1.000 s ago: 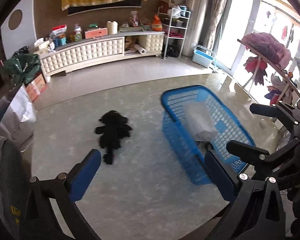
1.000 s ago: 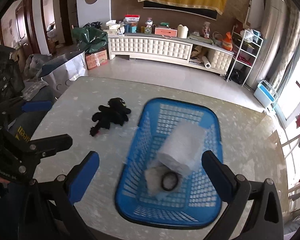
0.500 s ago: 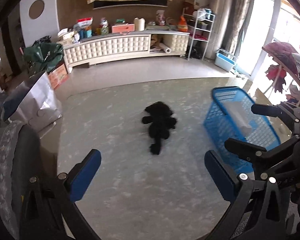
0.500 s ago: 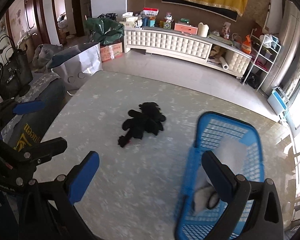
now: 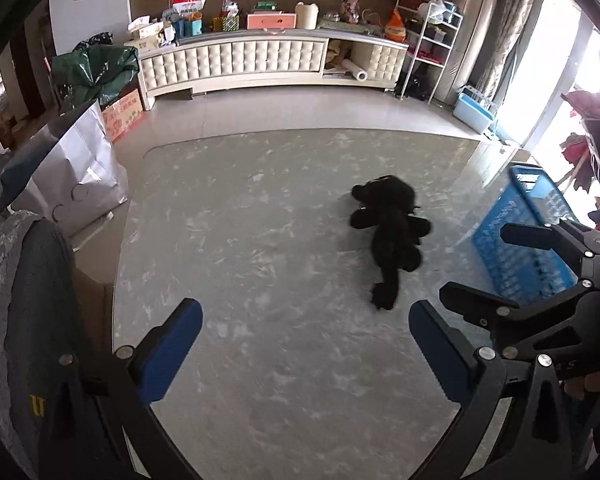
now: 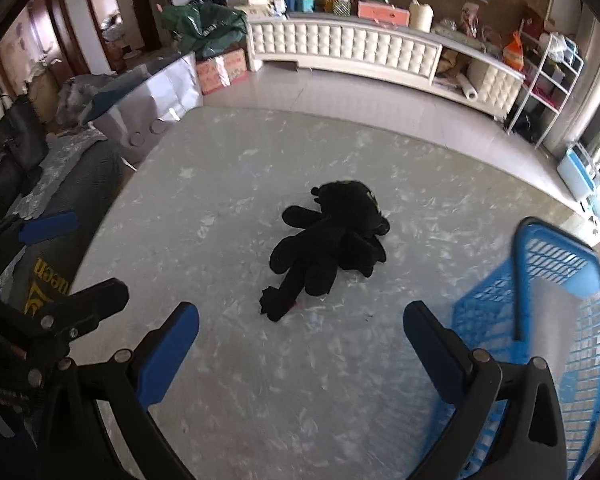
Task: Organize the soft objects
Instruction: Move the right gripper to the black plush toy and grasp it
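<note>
The black plush toy (image 6: pixel 332 242) lies flat on the grey marbled tabletop (image 6: pixel 260 380), roughly in the middle of it, limbs spread and its thin tail end pointing toward you. From the left wrist camera the same black plush toy (image 5: pixel 392 232) sits ahead and to the right of centre on the tabletop (image 5: pixel 268 360). Nothing touches it.

Your right gripper (image 6: pixel 300 344) hangs above the table with its blue-padded jaws spread wide and nothing between them; the toy's tail end lies just beyond the gap, a little left of its midline. Your left gripper (image 5: pixel 306 340) is likewise spread wide and empty over bare table, with the toy off toward its right finger. Each gripper shows at the edge of the other's view: the right one at the far right of the left camera, the left one at the far left of the right camera.

The blue basket (image 6: pixel 556 300) stands on the table to the right of the toy, clear of it, close beside the right gripper's right finger. In the left view the blue basket (image 5: pixel 520 240) sits at the table's right edge, partly hidden behind the right gripper. What lies inside it you cannot make out.

Beyond the table, a long white cabinet (image 5: pixel 236 64) runs along the far wall, and a white paper bag (image 5: pixel 76 176) stands on the floor by the table's left side.
</note>
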`<state>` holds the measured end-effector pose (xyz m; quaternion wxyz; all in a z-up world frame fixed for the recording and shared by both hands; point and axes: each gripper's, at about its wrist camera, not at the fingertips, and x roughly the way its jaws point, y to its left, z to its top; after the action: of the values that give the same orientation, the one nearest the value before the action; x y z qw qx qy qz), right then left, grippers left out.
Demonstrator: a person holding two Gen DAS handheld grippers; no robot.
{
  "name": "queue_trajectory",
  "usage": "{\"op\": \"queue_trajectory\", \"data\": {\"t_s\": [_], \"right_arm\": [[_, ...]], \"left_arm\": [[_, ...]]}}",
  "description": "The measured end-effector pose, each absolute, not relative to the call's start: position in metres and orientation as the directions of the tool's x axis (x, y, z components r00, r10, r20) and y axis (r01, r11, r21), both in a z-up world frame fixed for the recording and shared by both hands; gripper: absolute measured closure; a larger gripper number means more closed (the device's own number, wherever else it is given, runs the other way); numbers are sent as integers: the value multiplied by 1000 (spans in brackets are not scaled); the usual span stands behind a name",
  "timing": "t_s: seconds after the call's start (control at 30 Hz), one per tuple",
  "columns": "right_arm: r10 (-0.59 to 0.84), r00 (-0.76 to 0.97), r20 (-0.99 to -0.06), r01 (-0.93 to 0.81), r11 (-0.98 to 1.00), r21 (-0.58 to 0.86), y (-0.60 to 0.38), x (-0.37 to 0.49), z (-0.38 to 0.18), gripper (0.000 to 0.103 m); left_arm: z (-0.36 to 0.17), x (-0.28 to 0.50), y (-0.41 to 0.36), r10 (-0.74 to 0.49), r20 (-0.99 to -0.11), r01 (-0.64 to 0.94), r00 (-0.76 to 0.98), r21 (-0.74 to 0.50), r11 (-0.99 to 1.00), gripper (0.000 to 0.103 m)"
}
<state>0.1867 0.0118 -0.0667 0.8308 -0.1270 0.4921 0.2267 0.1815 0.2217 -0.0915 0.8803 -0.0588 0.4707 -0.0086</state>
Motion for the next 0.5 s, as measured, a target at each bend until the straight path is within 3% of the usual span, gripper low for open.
{"op": "queue_trajectory", "data": {"t_s": [0.33,0.5], "right_arm": [[215,366,-905,-403,913,53,30,229,-108,1],[196,351,-916,-361,931,60,33,248,-122,10]], "left_arm": [[-133,232,240,-124,-846,-29,519,-162,986,0],[-148,250,242,-102,-858,-32,503,-137,990,0]]}}
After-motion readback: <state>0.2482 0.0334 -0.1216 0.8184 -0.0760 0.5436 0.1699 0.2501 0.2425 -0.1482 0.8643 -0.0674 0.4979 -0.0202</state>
